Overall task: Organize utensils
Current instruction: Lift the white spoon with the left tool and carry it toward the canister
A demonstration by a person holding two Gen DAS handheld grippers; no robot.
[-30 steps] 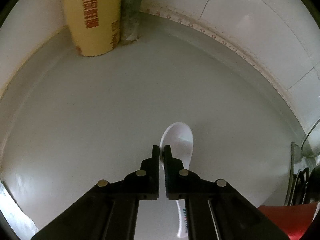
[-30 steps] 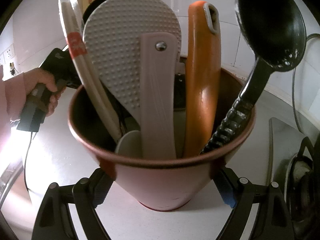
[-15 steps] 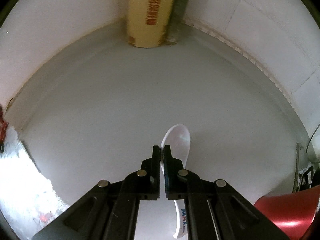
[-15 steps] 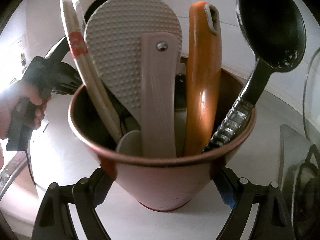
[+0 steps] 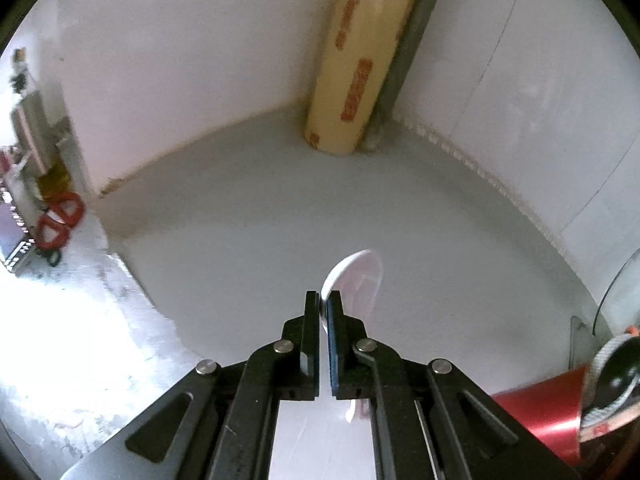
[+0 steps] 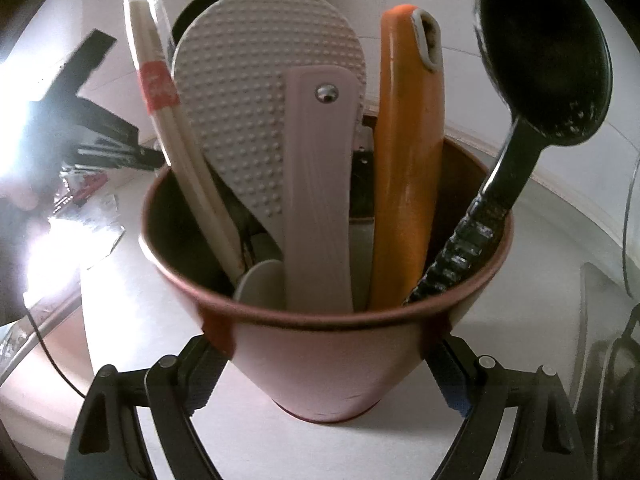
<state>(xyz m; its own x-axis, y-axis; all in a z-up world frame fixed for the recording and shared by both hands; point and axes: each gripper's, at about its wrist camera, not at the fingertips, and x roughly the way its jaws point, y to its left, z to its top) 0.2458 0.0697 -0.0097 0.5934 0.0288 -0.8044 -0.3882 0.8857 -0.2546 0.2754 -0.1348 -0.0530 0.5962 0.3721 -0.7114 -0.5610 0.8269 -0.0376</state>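
My left gripper point(image 5: 323, 300) is shut on a white plastic spoon point(image 5: 356, 280), held above the grey counter; its bowl sticks out past the fingertips and its handle runs back under the right finger. My right gripper point(image 6: 326, 344) is shut on a red utensil cup point(image 6: 328, 356), one pad on each side of its wall. In the cup stand a grey dimpled rice paddle point(image 6: 260, 120), a pale pink handle point(image 6: 320, 200), an orange handle point(image 6: 408, 160), a black ladle point(image 6: 540, 60) and wrapped chopsticks point(image 6: 160, 92). The cup's rim point(image 5: 540, 404) shows at the lower right of the left wrist view.
A tall beige roll point(image 5: 356, 60) stands in the counter's back corner against white tiled walls. Red-handled scissors point(image 5: 56, 220) lie beyond the counter's left edge. A glass lid's edge point(image 5: 616, 280) and a stove point(image 6: 608, 360) sit to the right.
My left gripper has risen and swung left with the spoon; the beige roll slid rightward in its view. In the right wrist view, the left hand and gripper moved up and leftward. The cup stayed put.
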